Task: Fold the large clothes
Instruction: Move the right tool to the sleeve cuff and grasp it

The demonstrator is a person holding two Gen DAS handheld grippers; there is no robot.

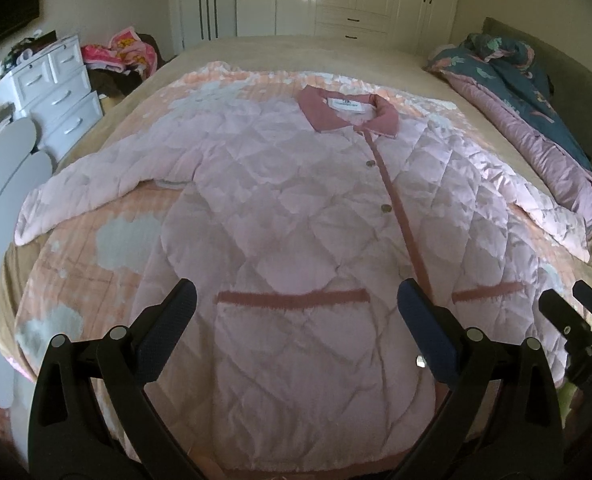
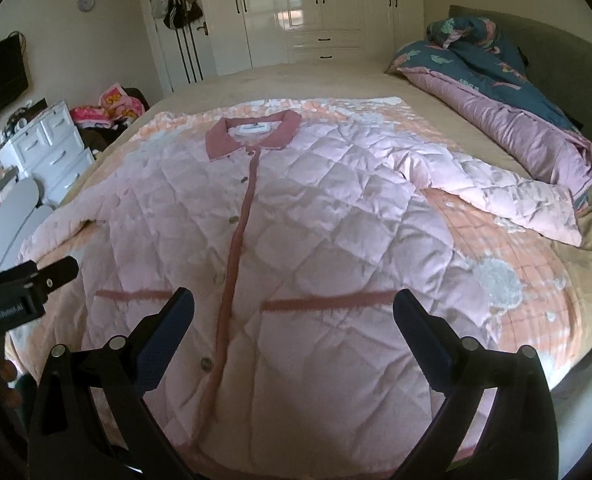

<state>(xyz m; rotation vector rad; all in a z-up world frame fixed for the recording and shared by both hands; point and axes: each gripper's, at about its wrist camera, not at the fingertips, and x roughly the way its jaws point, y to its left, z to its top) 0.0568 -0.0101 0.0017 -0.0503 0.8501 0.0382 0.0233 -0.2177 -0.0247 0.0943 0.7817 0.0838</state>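
Pink quilted jacket [image 1: 296,208] lies flat, front up, on the bed [image 1: 255,48], collar at far end, sleeves out to both sides. Left tongs [image 1: 296,300] & right tongs [image 2: 293,300] both spread wide, empty, above jacket's near hem, side by side.

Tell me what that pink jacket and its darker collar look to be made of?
The jacket looks like padded, quilted fabric with a slight sheen: diamond stitching puffs it up and light glints on the creases. The collar seems a matte, softer cloth, maybe fleece or corduroy; too blurred to say.
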